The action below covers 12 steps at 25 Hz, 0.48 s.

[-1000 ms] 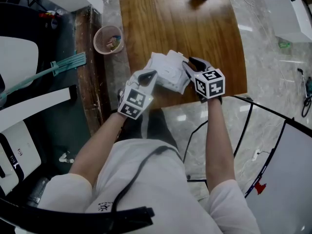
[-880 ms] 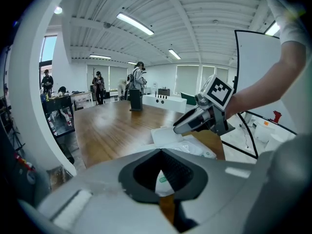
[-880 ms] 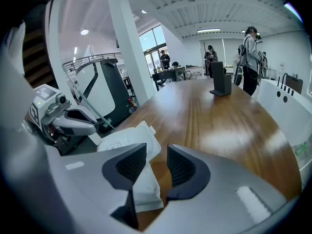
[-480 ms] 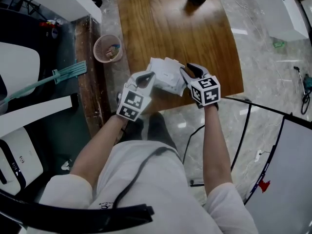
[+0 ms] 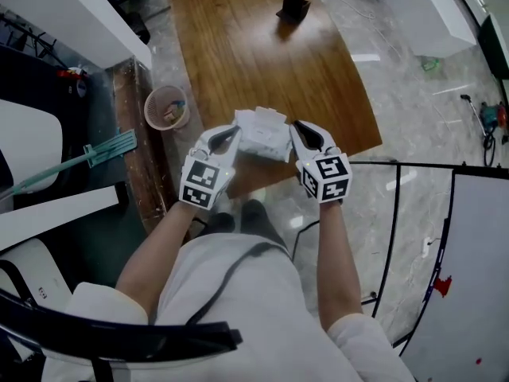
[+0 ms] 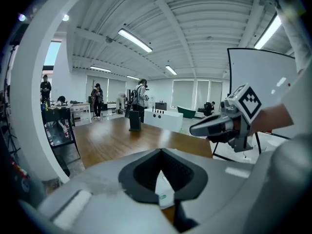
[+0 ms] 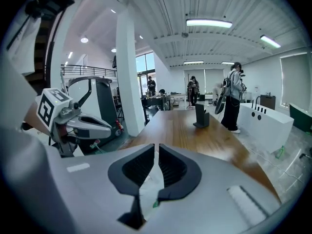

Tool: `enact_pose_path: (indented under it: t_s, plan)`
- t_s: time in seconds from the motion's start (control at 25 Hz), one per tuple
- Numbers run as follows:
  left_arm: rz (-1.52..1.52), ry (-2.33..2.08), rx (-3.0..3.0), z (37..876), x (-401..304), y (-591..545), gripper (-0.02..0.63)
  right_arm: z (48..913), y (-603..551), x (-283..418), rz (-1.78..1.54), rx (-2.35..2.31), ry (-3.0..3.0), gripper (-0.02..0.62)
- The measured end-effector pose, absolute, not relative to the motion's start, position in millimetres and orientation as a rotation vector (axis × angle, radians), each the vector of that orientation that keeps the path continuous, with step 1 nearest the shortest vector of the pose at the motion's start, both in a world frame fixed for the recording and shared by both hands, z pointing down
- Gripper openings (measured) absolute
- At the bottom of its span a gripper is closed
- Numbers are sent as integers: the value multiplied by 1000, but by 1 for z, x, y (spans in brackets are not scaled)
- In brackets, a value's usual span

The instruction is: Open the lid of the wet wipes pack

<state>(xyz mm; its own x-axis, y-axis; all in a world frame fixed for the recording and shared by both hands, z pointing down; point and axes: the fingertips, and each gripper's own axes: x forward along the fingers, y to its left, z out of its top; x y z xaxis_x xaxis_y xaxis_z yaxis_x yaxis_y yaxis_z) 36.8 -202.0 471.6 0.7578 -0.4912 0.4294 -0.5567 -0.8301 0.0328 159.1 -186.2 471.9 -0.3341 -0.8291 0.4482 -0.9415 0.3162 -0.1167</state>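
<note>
Wet wipes pack (image 5: 261, 132): hanging over the near edge of the counter (image 5: 238, 46), strung between the two tools. It didn't look like it was resting on the counter.
Left tool (image 5: 231, 136): clamped on the pack's left end, with a white bit carrying a green mark pinched in its jaws.
Right tool (image 5: 297, 130): this was the change. Its jaws had just been closing and ended up nearly together on a thin white edge at the pack's right end.
What that meant: both ends were gripped, so I'd guess peeling the lid could start from there.
Lid: couldn't see it lifted, or even pick out which part was the lid.

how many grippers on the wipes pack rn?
2. Left gripper clamps the pack on its left edge; right gripper, fingers just closed further, pinches its right edge. None hidden.
</note>
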Motion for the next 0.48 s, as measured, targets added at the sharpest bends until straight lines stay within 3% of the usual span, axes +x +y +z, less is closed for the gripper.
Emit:
enact_pose_path:
  t_s: [0.48]
  plan:
    - [440, -783, 2902, 397, 35, -187, 6, 391, -121, 142, 413, 1876, -2344, 26]
